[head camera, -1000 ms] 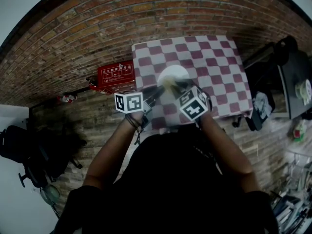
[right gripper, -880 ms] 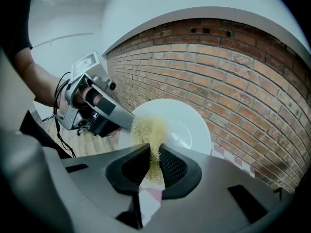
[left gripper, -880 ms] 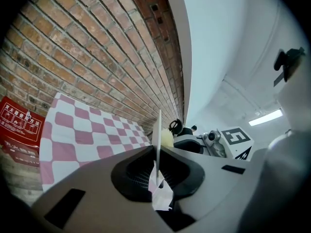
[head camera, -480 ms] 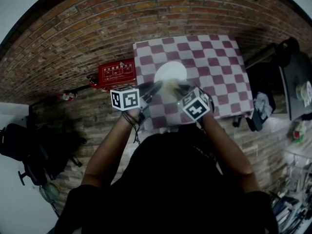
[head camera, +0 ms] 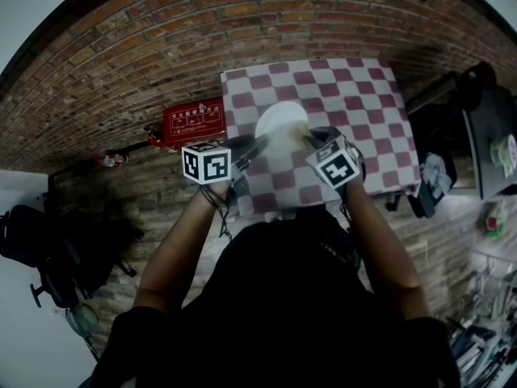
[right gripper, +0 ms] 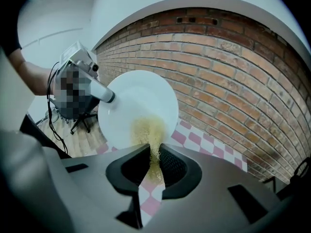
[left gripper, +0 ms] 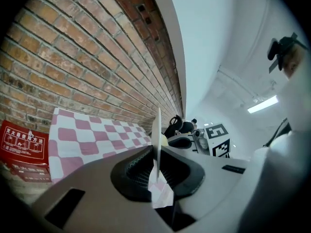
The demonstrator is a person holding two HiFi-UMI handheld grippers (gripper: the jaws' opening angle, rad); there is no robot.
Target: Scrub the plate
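The plate (head camera: 279, 120) is off the table (head camera: 367, 103) - held in the air over the left half of the checked cloth, nearer the left edge than the right. The left gripper (head camera: 255, 146) has it by the rim: in the left gripper view the plate shows edge-on, a thin white line standing upright between the jaws, which are closed on it. From the right gripper view the plate's white face is turned towards the camera, tilted, with the left gripper's tip meeting its upper left rim.

The right gripper (right gripper: 154, 158) is closed on a yellowish pad (right gripper: 148, 130) - the pad sticks out past the jaw tips and lies against the lower middle of the plate's face. The marker cubes of both grippers sit side by side above the table's near edge, the person's forearms running back from them.

A red box (head camera: 192, 123) lies on the brick floor (head camera: 121, 63) just beside the table's left edge.
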